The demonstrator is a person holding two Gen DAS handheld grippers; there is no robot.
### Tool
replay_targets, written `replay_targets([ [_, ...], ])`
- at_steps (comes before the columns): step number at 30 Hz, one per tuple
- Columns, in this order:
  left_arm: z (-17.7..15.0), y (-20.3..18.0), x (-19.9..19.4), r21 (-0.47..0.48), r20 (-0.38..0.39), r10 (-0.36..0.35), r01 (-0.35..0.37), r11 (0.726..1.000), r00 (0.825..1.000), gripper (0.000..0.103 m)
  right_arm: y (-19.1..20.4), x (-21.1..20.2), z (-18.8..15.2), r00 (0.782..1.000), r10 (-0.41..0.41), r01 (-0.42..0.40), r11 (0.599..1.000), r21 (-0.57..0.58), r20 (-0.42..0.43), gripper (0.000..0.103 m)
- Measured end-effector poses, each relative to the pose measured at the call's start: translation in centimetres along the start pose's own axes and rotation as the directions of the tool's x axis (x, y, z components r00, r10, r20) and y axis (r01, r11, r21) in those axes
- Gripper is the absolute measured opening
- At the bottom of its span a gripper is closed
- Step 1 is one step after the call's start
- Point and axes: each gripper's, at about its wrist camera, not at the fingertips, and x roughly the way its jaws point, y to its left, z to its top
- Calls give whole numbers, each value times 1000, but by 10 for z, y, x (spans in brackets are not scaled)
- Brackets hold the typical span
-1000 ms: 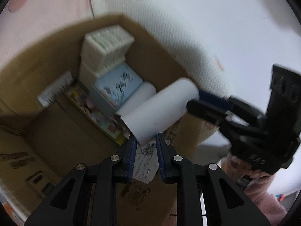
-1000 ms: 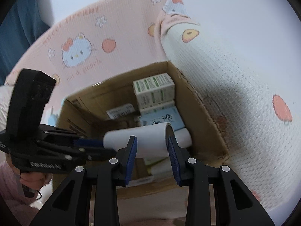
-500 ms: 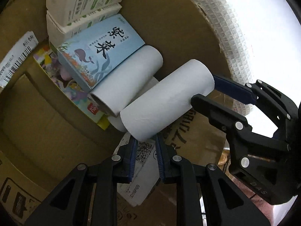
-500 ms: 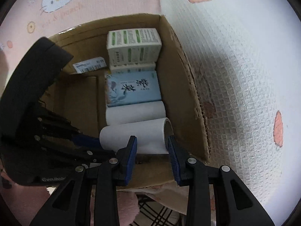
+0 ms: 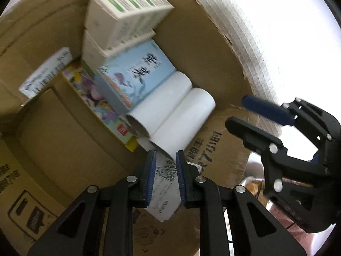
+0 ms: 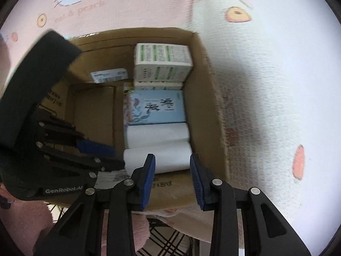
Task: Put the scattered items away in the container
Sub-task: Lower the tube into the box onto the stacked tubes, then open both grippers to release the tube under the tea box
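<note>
A white paper roll (image 5: 183, 117) (image 6: 166, 155) lies in the cardboard box (image 5: 191, 49) (image 6: 204, 106), against a second white roll (image 5: 162, 98) (image 6: 157, 134). My left gripper (image 5: 165, 160) (image 6: 118, 157) is shut on the rim of its near end. My right gripper (image 5: 235, 111) (image 6: 172, 160) hangs just off the roll's other end, over the box's front wall. Its jaws are closing with nothing between them.
Behind the rolls the box holds a light blue box (image 5: 136, 74) (image 6: 157, 106), stacked white-and-green boxes (image 5: 127, 6) (image 6: 162, 61) and a colourful flat pack (image 5: 93, 98). The box's left half shows bare cardboard. A white waffle blanket (image 6: 266, 85) and pink bedding (image 6: 106, 6) surround the box.
The roll, carried by both grippers, came down into the box beside the other roll. The right gripper let go of its end and drew back. The left stayed at the near end.
</note>
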Motion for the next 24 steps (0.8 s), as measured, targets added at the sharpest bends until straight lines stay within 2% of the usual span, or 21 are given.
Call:
replay_targets([
  [2,-3,6,0,-23,-3,-2,2,1000,1000,16,3,6,3,1000,-3,3,1000,-16,-9,17],
  [7,-13,13,2,-30,2,21,-21,999,1000,15,-4,33,8,996,8,-7,1000,6,-84,16],
  [11,-17,14,7,-17,-9,27,-28,999,1000,15,-10,60,12,990,-28,31,999,19,-138,16],
  [14,-20,18,9,-27,-15,16,-16,1000,1000,15,-15,66,16,991,-15,21,999,45,-134,16],
  [24,-37,28,7,-40,-14,19,-19,999,1000,15,-7,87,29,988,-61,60,998,-13,-145,16],
])
